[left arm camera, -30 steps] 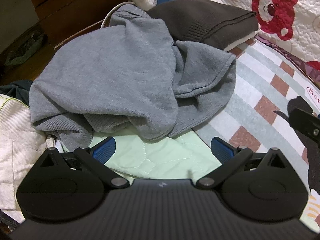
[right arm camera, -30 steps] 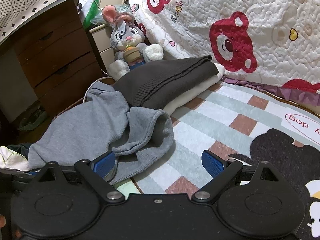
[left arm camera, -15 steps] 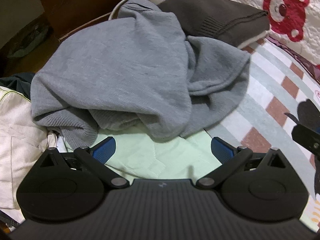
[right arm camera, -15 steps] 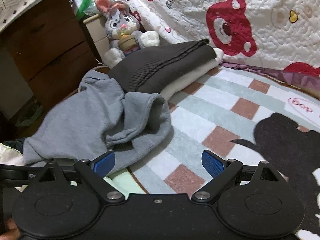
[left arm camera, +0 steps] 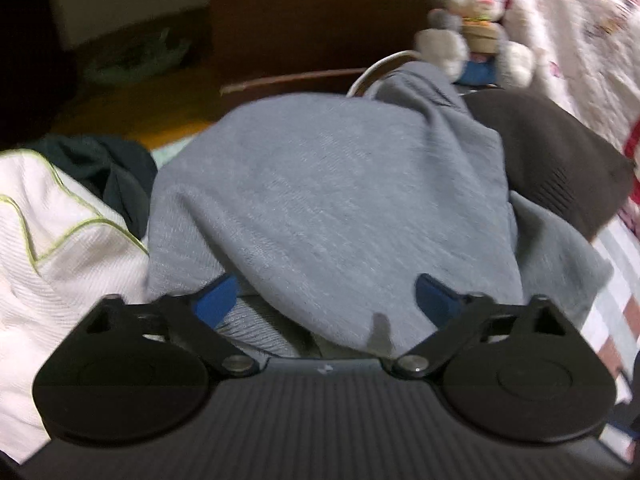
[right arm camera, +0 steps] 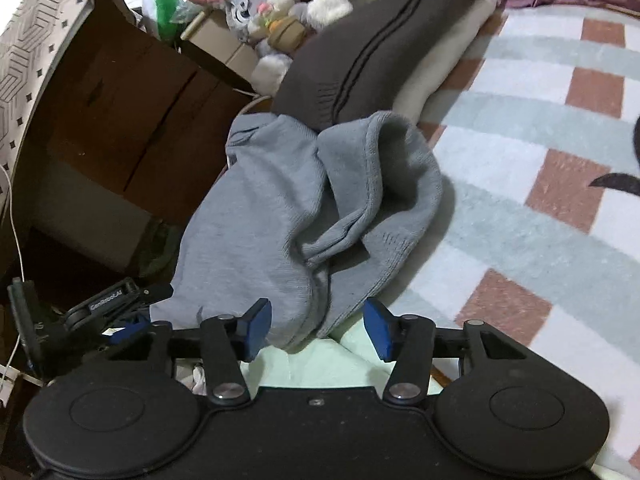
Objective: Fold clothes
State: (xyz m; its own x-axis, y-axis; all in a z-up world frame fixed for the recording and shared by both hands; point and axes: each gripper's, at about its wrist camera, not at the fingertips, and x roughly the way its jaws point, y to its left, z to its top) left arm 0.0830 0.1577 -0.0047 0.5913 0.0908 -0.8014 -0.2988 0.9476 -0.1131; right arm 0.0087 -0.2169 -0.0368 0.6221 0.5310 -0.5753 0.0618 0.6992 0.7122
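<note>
Garment: a rumpled grey knit sweatshirt (right arm camera: 288, 216) lies in a heap on the bed, straight ahead of both tools, its near hem bunched and one ribbed opening gaping to the right.
Left hand-held gripper (left arm camera: 326, 300): fingers spread wide, the grey cloth draping down between the blue pads (left arm camera: 214, 298); nothing pinched.
Right hand-held gripper (right arm camera: 318, 330): fingers apart, less widely, poised at the near hem; the fabric edge hangs between them, and I cannot tell if it touches a pad.
Beyond the heap: a folded dark brown knit sweater (right arm camera: 368, 44) stacked on a cream one, already neat.
Left of the left tool: a white ribbed garment with lime piping (left arm camera: 52, 240).
Under the hem: a pale green quilted cloth (right arm camera: 320, 364).
Handling, as I judge it: soft, limp, fairly thick, moderately light; it will sag and drag, not slip.
Where to grip: a single layer at the ribbed hem or its corners, one tool per side, not the bunched middle.
</note>
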